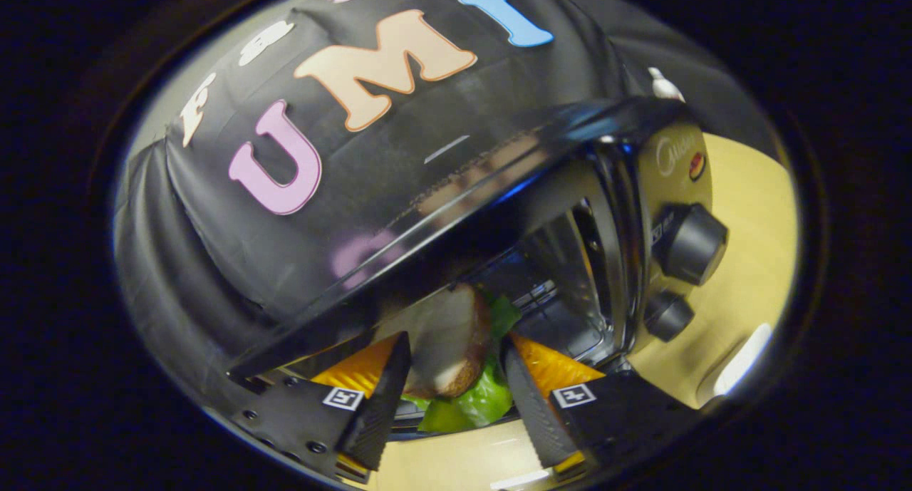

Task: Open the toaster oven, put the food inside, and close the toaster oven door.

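The sandwich [449,341] sits between the two black fingers, with brown bread and a green leaf sticking out below and beside it. It is right at the mouth of the toaster oven [570,277], at the opening. The gripper [456,377] has its fingers a little way apart, one on each side of the sandwich. The left finger's pad looks to be against the bread. I cannot tell if the right finger [531,405] is pressing on it too, since the leaf is in the way. The whole gripper is tipped over to one side, so everything looks slanted.

The oven's inside is shiny and dark. Its black top runs above the sandwich. On the cream front panel to the right are two black knobs [690,243], one above the other. The oven stands on a pale yellow table [748,277].
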Demonstrator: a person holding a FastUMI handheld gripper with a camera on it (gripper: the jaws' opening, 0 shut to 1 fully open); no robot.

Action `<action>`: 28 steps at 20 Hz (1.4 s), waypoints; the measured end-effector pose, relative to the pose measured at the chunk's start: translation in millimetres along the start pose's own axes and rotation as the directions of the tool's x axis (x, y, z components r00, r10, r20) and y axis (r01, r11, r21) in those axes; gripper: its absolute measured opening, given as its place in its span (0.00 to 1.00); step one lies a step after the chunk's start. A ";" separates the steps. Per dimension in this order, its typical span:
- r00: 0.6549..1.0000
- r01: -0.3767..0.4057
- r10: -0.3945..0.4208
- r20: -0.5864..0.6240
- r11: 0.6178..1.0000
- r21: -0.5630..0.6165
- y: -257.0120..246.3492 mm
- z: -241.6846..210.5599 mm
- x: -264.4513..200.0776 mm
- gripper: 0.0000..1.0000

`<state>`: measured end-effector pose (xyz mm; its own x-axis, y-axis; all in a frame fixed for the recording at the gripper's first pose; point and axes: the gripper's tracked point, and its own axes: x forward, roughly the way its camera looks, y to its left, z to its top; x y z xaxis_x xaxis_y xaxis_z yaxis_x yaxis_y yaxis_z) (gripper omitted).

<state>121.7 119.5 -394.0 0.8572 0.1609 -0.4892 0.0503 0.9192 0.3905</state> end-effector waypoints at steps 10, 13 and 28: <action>0.999 -0.027 0.035 0.016 0.943 -0.333 -3.6 28.1 -93.2 1.00; 0.999 -0.033 0.028 -0.019 0.942 -0.334 -13.4 22.8 -126.3 1.00; 0.914 -0.067 -0.103 -0.392 0.916 -0.396 -85.2 -124.2 -193.0 1.00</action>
<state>-111.7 54.8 -429.7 0.5772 0.1930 -0.7935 -0.2141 0.9735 0.0810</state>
